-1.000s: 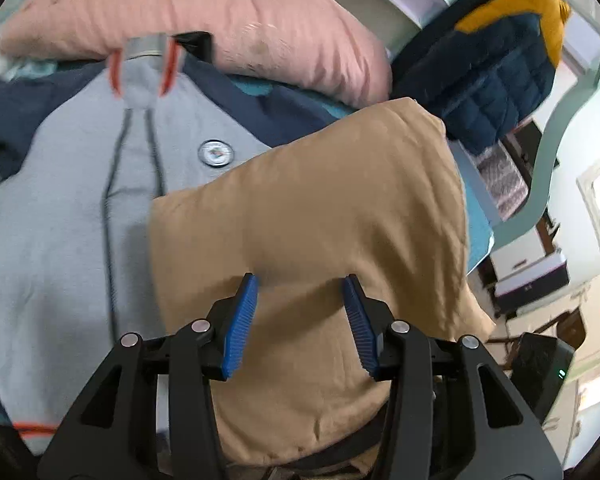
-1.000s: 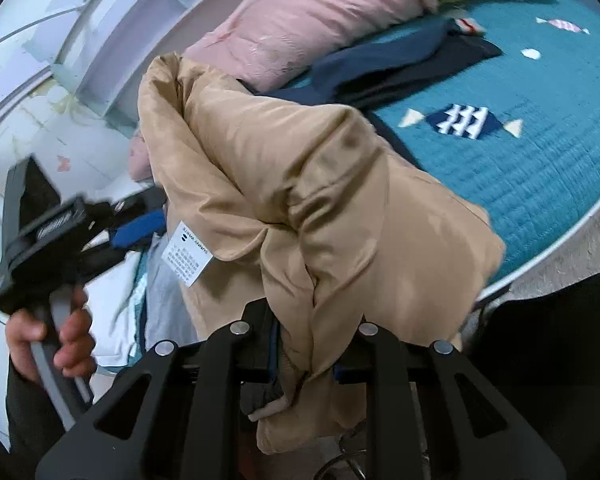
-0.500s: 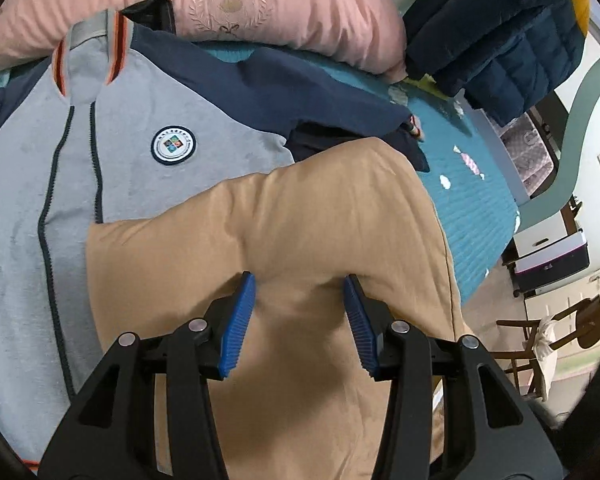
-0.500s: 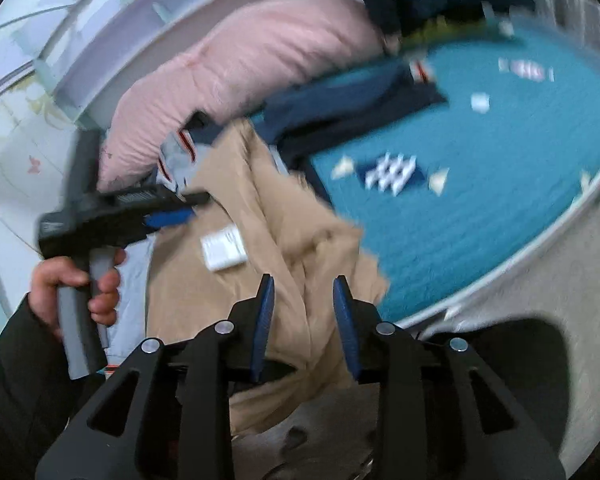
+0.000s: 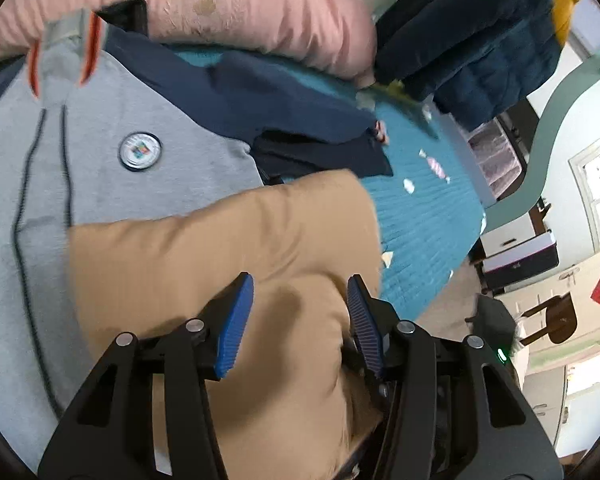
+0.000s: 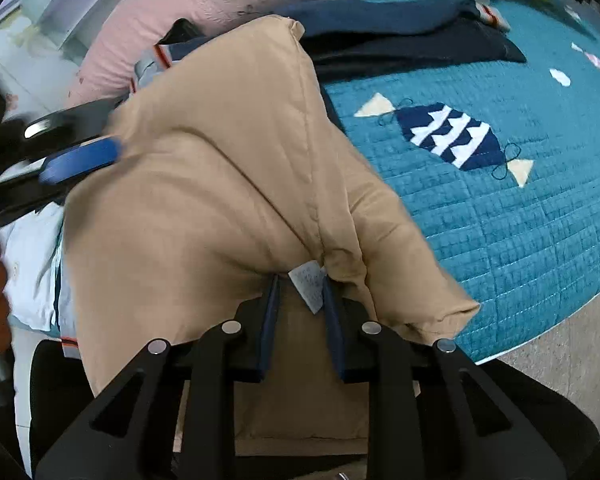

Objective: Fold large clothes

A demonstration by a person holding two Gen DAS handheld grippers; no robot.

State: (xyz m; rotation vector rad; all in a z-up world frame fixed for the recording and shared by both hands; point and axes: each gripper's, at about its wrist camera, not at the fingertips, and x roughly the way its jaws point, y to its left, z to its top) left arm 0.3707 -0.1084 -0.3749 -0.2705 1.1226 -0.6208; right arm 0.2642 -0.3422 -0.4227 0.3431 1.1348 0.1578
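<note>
Since half a second ago the right gripper has been brought back onto the tan garment and is pinched on a bunched fold beside its label. The left gripper is held spread above the cloth — gripping nothing. The garment is draped over the grey jacket at the bed's near edge — another fold seems likely.

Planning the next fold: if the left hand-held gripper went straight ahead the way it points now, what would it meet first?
Most likely the tan garment: it fills the space between and just ahead of the open left hand-held gripper. The grey jacket lies beyond, though depth is unclear.
</note>
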